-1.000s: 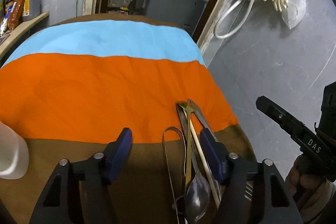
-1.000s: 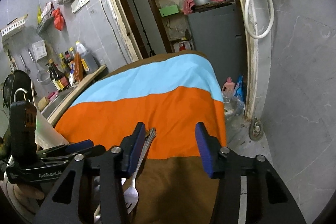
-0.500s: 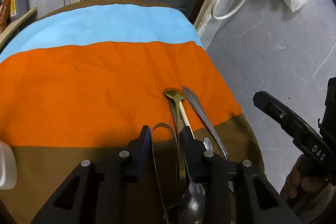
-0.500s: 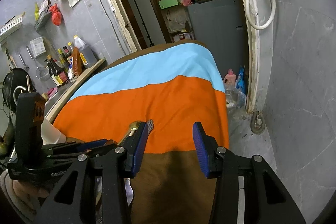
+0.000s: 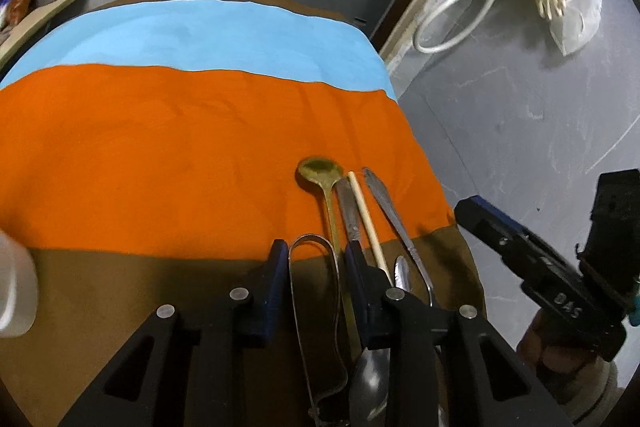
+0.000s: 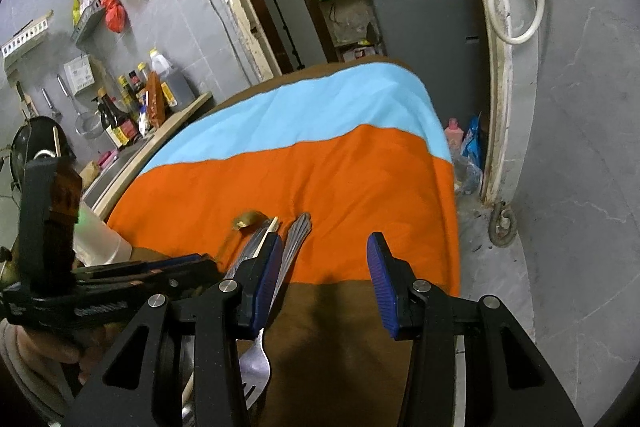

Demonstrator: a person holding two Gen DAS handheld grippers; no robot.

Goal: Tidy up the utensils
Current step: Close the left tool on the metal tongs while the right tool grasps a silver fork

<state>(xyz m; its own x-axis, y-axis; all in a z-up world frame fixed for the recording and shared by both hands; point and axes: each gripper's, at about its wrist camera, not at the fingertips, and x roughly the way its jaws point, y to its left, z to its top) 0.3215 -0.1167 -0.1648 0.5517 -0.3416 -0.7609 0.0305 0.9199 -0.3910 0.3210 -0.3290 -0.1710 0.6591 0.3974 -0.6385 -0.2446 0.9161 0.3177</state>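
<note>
Several utensils lie side by side at the right of the striped cloth: a gold spoon (image 5: 320,173), a wire tong loop (image 5: 312,247), a pale chopstick (image 5: 366,219), a steel spoon (image 5: 372,383) and a steel fork handle (image 5: 394,215). My left gripper (image 5: 316,263) has closed in around the tong loop and gold spoon handle; whether the pads touch them is unclear. My right gripper (image 6: 324,267) is open and empty above the brown stripe, with the fork (image 6: 256,367) under its left finger. The gold spoon bowl (image 6: 248,219) also shows there.
A white plastic cup (image 5: 14,291) stands at the left edge, also seen in the right wrist view (image 6: 96,243). The table's right edge drops to a grey tiled floor (image 5: 520,115). Bottles (image 6: 132,107) stand on a counter at far left.
My left gripper's jaws have narrowed from wide open to a small gap around the tong loop and gold spoon handle. The right gripper drew back and rose slightly, staying open.
</note>
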